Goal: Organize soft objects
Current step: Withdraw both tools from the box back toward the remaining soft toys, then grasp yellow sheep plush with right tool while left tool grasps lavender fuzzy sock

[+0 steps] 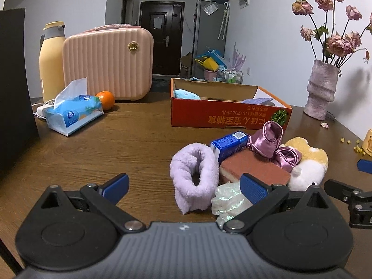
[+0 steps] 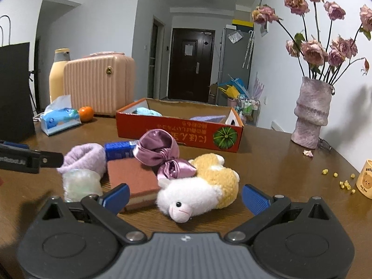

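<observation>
Directly ahead of the right gripper (image 2: pixel 184 194), jaws wide, lies the plush toy (image 2: pixel 200 191), long axis crosswise; left gripper (image 1: pixel 183 187), also wide, faces the lilac towel roll (image 1: pixel 194 173).

Brown wood-grain table (image 1: pixel 130 144), crowded toward the near right.

Near edge: lilac towel (image 1: pixel 194 176) just beside a pearly pouch (image 1: pixel 229 203), sponge (image 1: pixel 254 168), blue packet (image 1: pixel 229 146), satin scrunchie (image 1: pixel 272 145) and plush toy (image 2: pixel 200 191), all clustered and touching. Behind them, an orange box (image 1: pixel 223 114), open-topped. Far left: tissue pack (image 1: pixel 73 114) with an orange (image 1: pixel 105 100) beside it, pink case (image 1: pixel 109 64) and yellow flask (image 1: pixel 51 62) behind, black bag (image 1: pixel 14 81) at the left edge. Far right: vase (image 2: pixel 311 116) of dried roses, one petal (image 2: pixel 308 153) near its foot, yellow crumbs (image 2: pixel 341 181), a cup (image 2: pixel 366 179) at the frame edge.
</observation>
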A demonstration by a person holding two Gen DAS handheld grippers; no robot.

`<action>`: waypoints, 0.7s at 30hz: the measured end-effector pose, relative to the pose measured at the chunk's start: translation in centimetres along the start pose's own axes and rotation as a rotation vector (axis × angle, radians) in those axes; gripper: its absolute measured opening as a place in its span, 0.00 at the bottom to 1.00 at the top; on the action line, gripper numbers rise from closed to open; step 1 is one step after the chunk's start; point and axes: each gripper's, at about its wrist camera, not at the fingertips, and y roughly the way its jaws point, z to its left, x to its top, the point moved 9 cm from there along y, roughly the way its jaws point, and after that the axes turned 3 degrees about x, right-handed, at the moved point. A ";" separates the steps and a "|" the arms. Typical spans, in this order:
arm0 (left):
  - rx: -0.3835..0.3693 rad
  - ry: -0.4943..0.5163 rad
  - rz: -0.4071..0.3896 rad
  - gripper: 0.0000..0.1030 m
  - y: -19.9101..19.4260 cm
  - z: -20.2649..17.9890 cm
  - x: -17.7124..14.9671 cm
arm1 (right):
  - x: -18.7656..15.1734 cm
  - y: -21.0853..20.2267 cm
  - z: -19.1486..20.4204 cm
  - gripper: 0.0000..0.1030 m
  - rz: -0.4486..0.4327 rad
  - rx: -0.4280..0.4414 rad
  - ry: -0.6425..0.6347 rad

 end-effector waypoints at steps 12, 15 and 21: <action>-0.009 -0.056 -0.030 1.00 1.2 -0.4 1.6 | 1.1 4.2 -3.4 1.00 0.019 -0.044 0.023; -0.004 -0.070 -0.028 1.00 1.9 -0.4 2.3 | 1.6 5.8 -4.8 1.00 0.037 -0.065 0.022; 0.016 -0.086 -0.036 1.00 3.5 0.1 3.2 | 0.5 9.3 -6.9 1.00 0.096 -0.042 0.063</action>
